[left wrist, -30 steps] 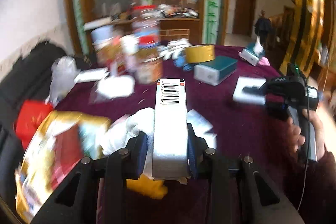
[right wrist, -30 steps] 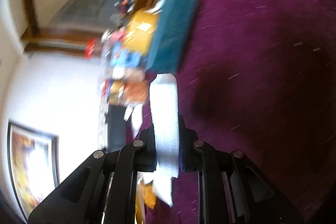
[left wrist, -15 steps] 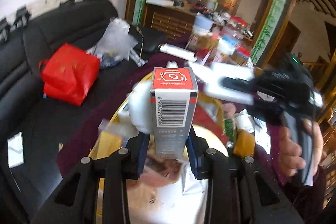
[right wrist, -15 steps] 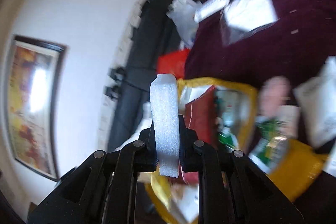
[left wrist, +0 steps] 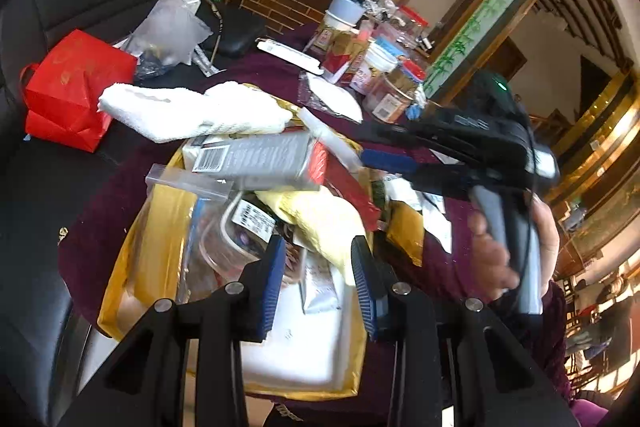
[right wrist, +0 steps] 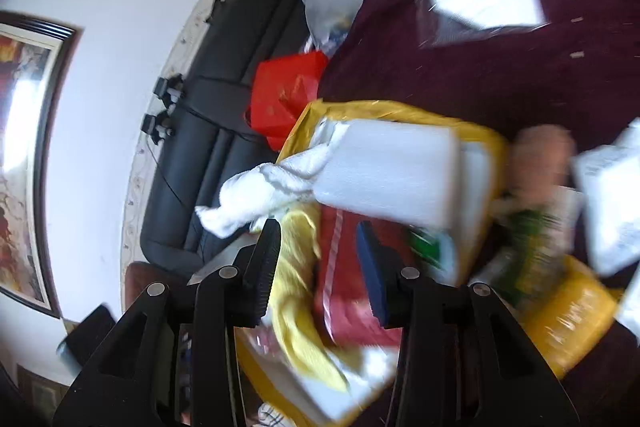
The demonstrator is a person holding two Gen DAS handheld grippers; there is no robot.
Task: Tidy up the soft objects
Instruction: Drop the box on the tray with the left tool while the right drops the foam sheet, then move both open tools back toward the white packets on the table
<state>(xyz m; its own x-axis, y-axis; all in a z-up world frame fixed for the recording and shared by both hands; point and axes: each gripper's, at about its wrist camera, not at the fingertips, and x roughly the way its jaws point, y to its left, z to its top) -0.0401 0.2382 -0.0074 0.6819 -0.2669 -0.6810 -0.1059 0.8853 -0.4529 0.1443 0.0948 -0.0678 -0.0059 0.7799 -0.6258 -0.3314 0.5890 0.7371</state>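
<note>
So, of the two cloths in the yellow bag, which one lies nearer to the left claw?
The yellow cloth. It lies just ahead of the left claw, while the white towel drapes over the bag's far edge, beyond the grey carton.

Right gripper (right wrist: 318,259) jaws opening, nothing between the pads. White foam block (right wrist: 390,175) just ahead, over yellow bag (right wrist: 400,111); white towel (right wrist: 264,187) ahead-left, yellow cloth (right wrist: 300,291) below.

Red paper bag (left wrist: 72,95), black sofa (right wrist: 236,39), framed painting (right wrist: 20,155), maroon tablecloth (right wrist: 480,67)
</note>
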